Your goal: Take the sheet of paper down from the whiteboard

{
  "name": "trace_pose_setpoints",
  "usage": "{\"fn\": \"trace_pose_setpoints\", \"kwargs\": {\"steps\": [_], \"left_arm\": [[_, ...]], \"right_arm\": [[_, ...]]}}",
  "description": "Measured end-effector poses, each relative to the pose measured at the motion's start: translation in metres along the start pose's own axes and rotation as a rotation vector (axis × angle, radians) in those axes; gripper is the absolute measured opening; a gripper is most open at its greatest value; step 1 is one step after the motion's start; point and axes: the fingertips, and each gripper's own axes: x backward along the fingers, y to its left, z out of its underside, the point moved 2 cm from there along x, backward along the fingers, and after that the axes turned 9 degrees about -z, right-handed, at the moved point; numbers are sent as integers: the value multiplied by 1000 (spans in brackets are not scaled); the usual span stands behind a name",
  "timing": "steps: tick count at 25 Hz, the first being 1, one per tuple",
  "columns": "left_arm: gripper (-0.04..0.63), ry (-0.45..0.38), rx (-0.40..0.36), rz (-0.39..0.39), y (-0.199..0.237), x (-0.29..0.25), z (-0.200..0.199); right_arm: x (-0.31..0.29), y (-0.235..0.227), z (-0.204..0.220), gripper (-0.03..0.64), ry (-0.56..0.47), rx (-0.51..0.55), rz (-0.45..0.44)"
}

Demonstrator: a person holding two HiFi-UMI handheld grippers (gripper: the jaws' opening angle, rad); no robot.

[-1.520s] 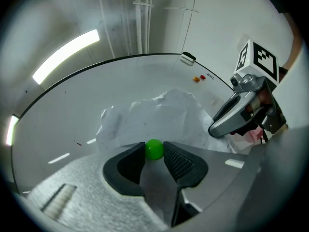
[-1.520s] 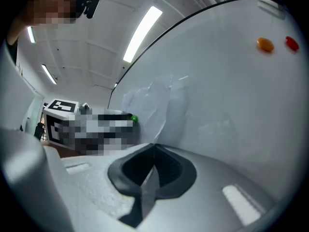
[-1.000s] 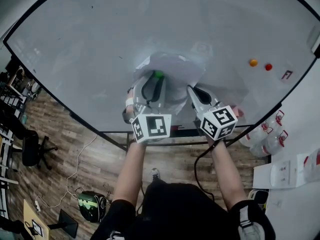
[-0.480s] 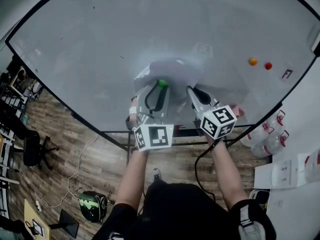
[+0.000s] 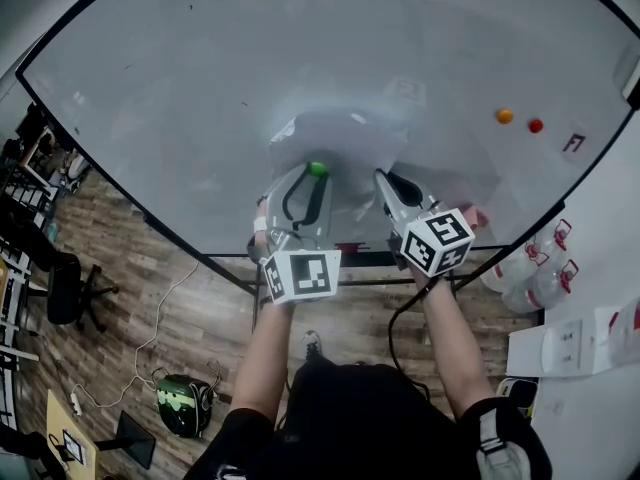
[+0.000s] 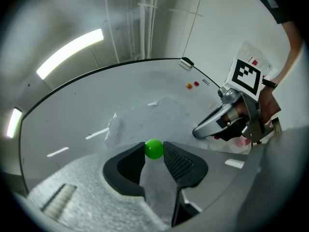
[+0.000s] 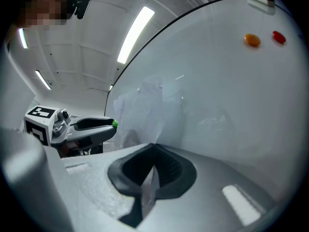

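Note:
A crumpled white sheet of paper (image 5: pixel 340 140) hangs against the whiteboard (image 5: pixel 180 88). My left gripper (image 5: pixel 318 171) is shut on a small green ball magnet (image 5: pixel 318 169), which sits between the jaw tips in the left gripper view (image 6: pixel 154 149), in front of the paper (image 6: pixel 145 120). My right gripper (image 5: pixel 380 180) is shut on the paper's lower right edge; in the right gripper view a fold of the paper (image 7: pixel 150 182) stands pinched between the closed pads, and the rest of the sheet (image 7: pixel 145 108) rises along the board.
An orange magnet (image 5: pixel 505 116) and a red magnet (image 5: pixel 536 125) stick to the board at the right, near a small label (image 5: pixel 573 145). Water bottles (image 5: pixel 540 273) stand on the floor at the right, an office chair (image 5: pixel 60 293) at the left.
My left gripper, with the green magnet in it, has drawn back from the upper part of the sheet towards me. The right gripper has stayed put on the paper.

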Motion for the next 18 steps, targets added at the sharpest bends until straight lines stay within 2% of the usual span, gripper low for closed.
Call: {"fn": "trace_pose_setpoints", "kwargs": {"steps": [8, 18], "left_arm": [[132, 32, 12, -48, 2, 32, -9], [132, 90, 46, -52, -7, 77, -8]], "right_arm": [[30, 10, 6, 3, 6, -44, -22], [72, 14, 20, 3, 22, -63, -10]]}}
